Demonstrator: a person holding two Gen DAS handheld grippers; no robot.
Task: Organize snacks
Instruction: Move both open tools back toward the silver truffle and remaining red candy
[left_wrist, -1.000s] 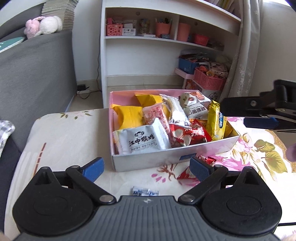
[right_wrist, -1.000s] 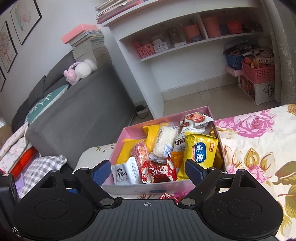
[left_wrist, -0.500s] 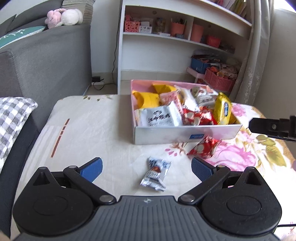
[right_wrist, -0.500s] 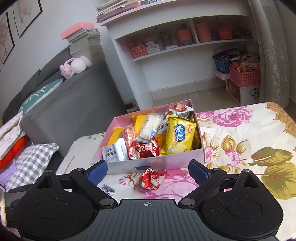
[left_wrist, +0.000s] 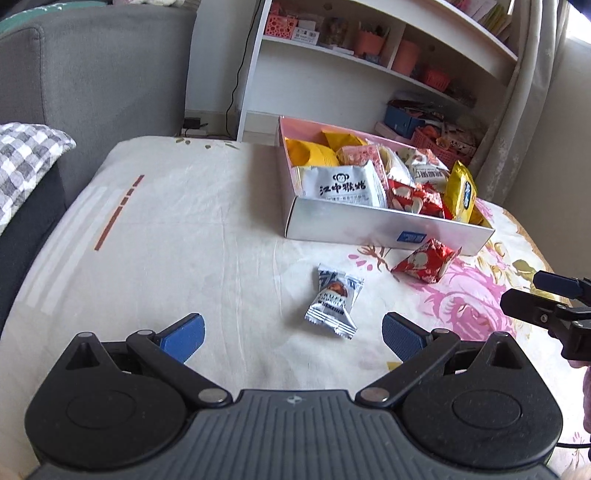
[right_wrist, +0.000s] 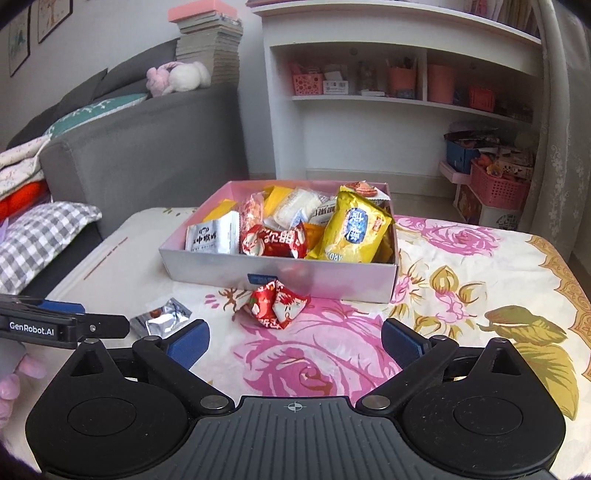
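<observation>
My left gripper (left_wrist: 291, 334) hangs over the pale part of the tablecloth (left_wrist: 166, 229) with its blue pads spread wide and nothing between them. Just ahead of it a small silver packet (left_wrist: 334, 302) lies flat on the cloth, clear of both pads. My right gripper (right_wrist: 295, 338) hovers over the big pink rose print; its jaws have just been opening and now stand wide apart, empty. A crumpled red packet (right_wrist: 275, 302) lies on the cloth just ahead of the right pads, close against the near wall of the box (right_wrist: 295, 275) but outside it. The box is a shallow open carton, pink inside and pale on its outer walls, with a small blue label on the near wall. It is packed with snacks standing on edge: a white packet with a monkey face (left_wrist: 341, 184) at the near left corner, a red packet (right_wrist: 275, 242) beside it, a tall yellow bag (right_wrist: 351, 230) towards the right, and orange and clear wrappers behind. From the left view the tip of my right gripper shows at the right edge; from the right view my left gripper's finger pokes in from the left, just beside the silver packet. A grey sofa (right_wrist: 147, 147) and a white shelf (right_wrist: 388, 110) stand behind the table.
</observation>
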